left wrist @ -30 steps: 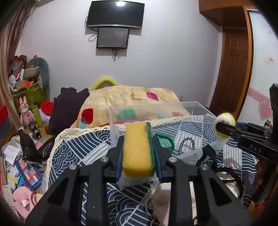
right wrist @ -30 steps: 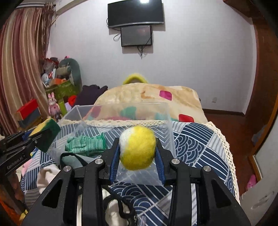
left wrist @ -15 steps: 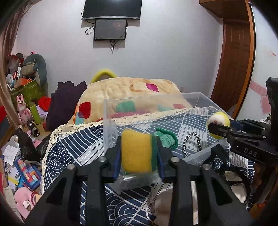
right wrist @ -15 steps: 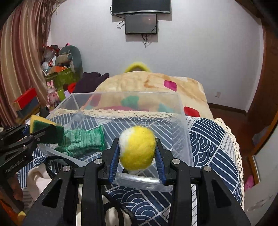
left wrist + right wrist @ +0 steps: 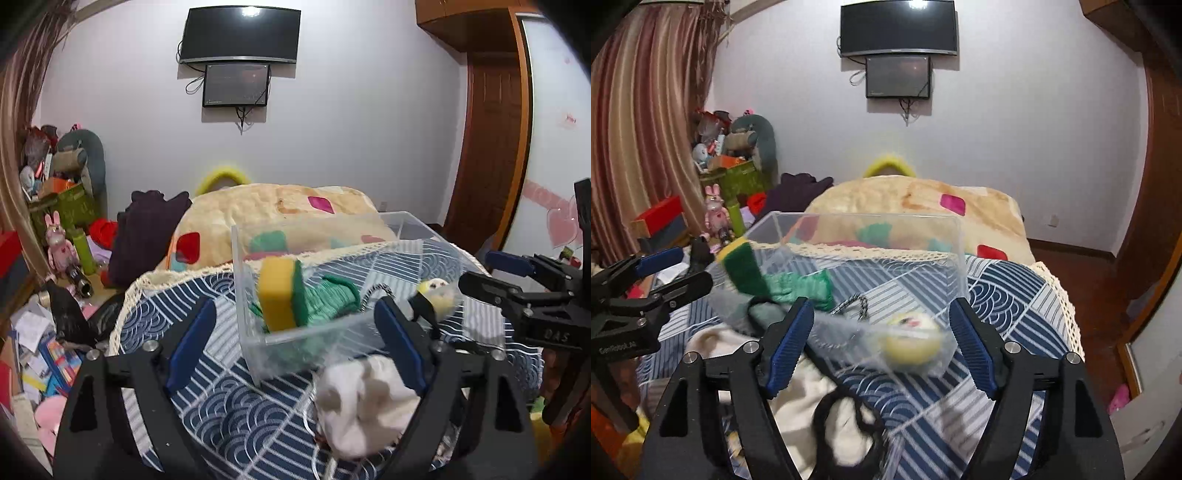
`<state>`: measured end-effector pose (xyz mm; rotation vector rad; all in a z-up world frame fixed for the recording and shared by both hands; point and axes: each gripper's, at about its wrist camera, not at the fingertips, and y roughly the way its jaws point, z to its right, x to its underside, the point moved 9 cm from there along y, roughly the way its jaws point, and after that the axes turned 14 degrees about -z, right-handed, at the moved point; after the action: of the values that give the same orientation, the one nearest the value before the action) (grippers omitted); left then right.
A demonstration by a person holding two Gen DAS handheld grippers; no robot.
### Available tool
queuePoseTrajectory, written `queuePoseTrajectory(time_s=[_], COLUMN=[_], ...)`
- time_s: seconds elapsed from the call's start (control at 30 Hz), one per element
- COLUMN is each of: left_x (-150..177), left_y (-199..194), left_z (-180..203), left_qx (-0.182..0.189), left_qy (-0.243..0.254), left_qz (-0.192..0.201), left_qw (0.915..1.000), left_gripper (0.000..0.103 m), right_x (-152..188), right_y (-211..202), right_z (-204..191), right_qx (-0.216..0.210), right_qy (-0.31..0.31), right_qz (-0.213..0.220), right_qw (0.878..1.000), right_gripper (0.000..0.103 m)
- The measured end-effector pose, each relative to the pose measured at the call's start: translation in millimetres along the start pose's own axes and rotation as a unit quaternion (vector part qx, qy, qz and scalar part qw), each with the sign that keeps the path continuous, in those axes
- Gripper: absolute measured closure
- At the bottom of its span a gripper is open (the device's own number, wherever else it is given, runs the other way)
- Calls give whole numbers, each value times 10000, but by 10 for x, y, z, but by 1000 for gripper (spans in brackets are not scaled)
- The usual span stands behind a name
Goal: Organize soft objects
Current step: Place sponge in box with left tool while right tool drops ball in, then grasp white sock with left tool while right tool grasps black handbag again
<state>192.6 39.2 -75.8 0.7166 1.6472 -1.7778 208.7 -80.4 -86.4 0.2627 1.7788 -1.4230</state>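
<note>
A clear plastic bin (image 5: pixel 325 334) (image 5: pixel 955 236) stands on the patterned blue bedspread (image 5: pixel 236 413). A yellow and green sponge (image 5: pixel 279 295) (image 5: pixel 740 264) is inside it at the left end, next to a green knitted glove (image 5: pixel 334 299) (image 5: pixel 801 286). A yellow and white ball (image 5: pixel 439 295) (image 5: pixel 910 341) is inside at the right end, blurred. My left gripper (image 5: pixel 295 343) is open and empty in front of the bin. My right gripper (image 5: pixel 879 345) is open and empty, with the ball just beyond it.
A white cloth (image 5: pixel 364 398) (image 5: pixel 812 398) and a black hair band (image 5: pixel 846 424) lie on the bed in front of the bin. A black and white band (image 5: pixel 858 306) lies in the bin. A blanket heap (image 5: pixel 280 214) is behind; clutter fills the floor at left (image 5: pixel 44 332).
Both grippers have opened. The sponge left my left gripper and the ball left my right gripper; both are now inside the clear bin.
</note>
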Motion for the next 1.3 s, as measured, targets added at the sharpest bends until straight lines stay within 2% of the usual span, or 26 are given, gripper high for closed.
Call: queuePoseTrajectory(time_s=[0.07,0.17,0.3,0.4,0.5,0.6,0.87,1.07,1.2,1.23,1.3], left_x=[77,236,420,537,627,663,689,714,724,722,724], left_y=[-23,-28,-58,-99,-133,-124,-7,181,251,268,303], left_z=[0,2,-13,-25,-36,-29,264,421,514,534,558], left_qx=[93,251,167,133,210,184,397,313,279,270,278], left_qy=[-78,-175,-169,-164,-219,-171,82,234,348,365,362], left_qz=[-97,-287,-393,-430,-467,-515,-632,-770,-778,-772,-780], left_qw=[9999,9991,9989,9989,9984,9984,9972,9963,9960,9960,9959], left_gripper=[12,11,11,11,11,11,11,11,11,11,13], right_x=[68,161,325,435,509,558,672,755,790,796,811], right_y=[-49,-77,-24,54,140,270,245,209,184,178,170], right_z=[-41,-144,-269,-405,-499,-506,-293,-185,-107,-99,-90], right_qx=[-65,-183,-443,-605,-585,-374,-361,-638,-734,-798,-944], right_qy=[-33,-113,-170,-214,-335,-403,-57,202,413,477,564], right_qz=[5,-11,-175,-323,-443,-559,-608,-611,-587,-571,-567], right_qw=[10000,9998,9987,9974,9967,9969,9975,9959,9947,9940,9923], right_gripper=[21,20,20,14,14,14,16,37,62,65,83])
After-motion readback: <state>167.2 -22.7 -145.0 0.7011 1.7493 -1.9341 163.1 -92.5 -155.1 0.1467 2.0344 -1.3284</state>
